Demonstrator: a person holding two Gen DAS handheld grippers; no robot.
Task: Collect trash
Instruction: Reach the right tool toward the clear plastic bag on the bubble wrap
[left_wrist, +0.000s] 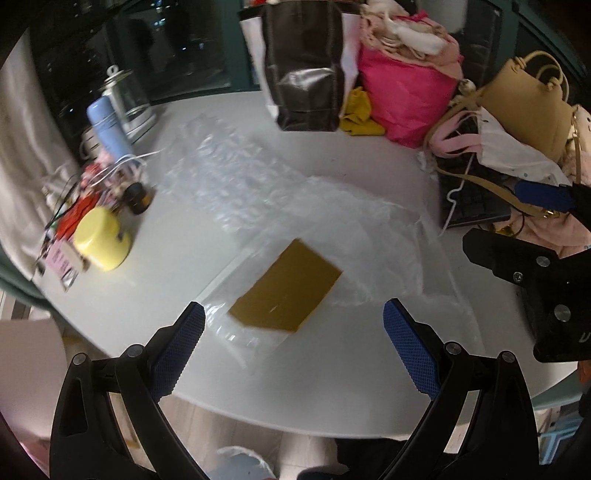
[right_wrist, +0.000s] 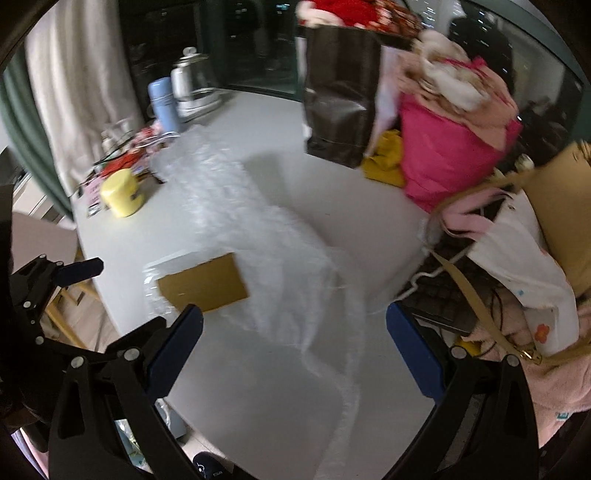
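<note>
Barely begun, judging by the desk: brown card lying flat on a clear plastic bag near the front edge, long sheet of bubble wrap sprawled across the middle, none of it gathered. Left tongs spread wide and empty, hovering just short of the card; right tongs likewise wide apart, gripping nothing, above the wrap's trailing end. Still to lift: card, bag, wrap.
</note>
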